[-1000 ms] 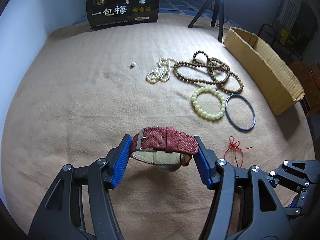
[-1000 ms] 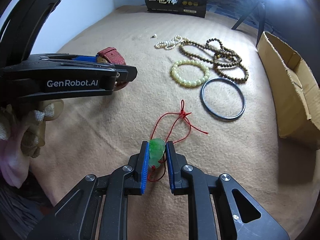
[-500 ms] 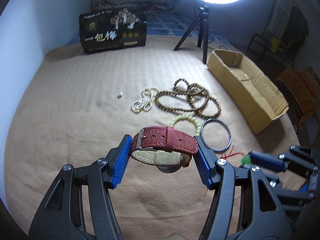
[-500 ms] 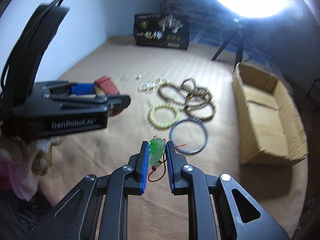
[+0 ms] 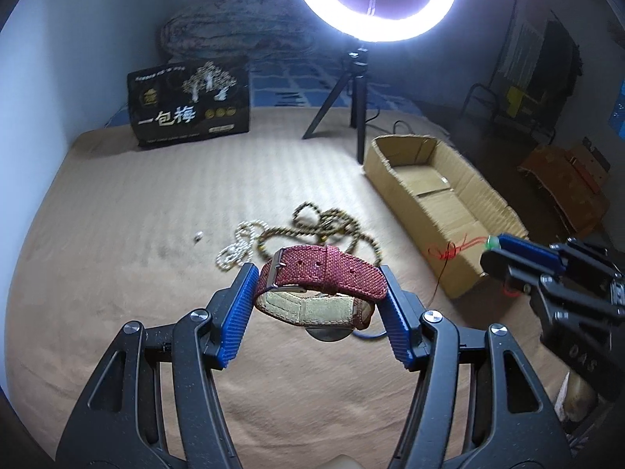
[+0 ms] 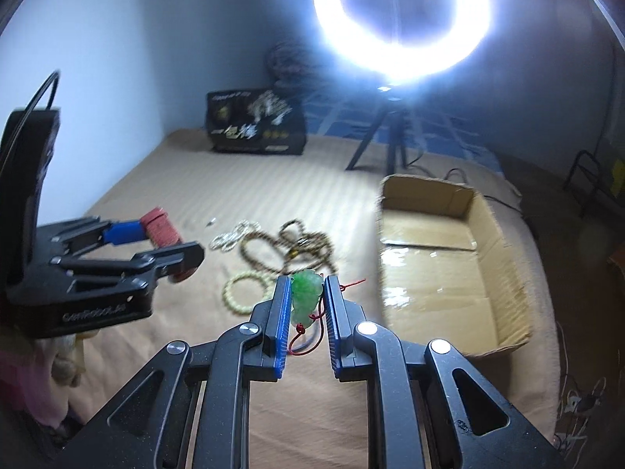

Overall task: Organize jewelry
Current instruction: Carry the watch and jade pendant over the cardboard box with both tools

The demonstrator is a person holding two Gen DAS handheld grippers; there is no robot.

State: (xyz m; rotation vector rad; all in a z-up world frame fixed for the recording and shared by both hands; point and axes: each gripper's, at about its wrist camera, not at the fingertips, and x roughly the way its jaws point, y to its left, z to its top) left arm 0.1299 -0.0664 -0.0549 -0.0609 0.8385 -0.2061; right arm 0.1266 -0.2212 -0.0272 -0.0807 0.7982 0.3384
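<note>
Jewelry is mid-carry: both grippers hold a piece above the tan blanket (image 5: pixel 117 281), so the step in hand looks like transport to the cardboard box (image 6: pixel 437 250). The left gripper (image 5: pixel 318 293) has its fingers clamped on the red watch (image 5: pixel 324 269) by the strap ends. The right gripper (image 6: pixel 306 297) is pinched on the green pendant (image 6: pixel 306 293), its red cord (image 5: pixel 449 252) trailing. From the right wrist the box lies at 2 o'clock. The brown bead strand (image 5: pixel 336 226), pearl strand (image 5: pixel 234 246) and pale bead bracelet (image 6: pixel 244 289) lie on the blanket. Next, each piece needs carrying over the box's open top before release, the cord clearing the rim.
</note>
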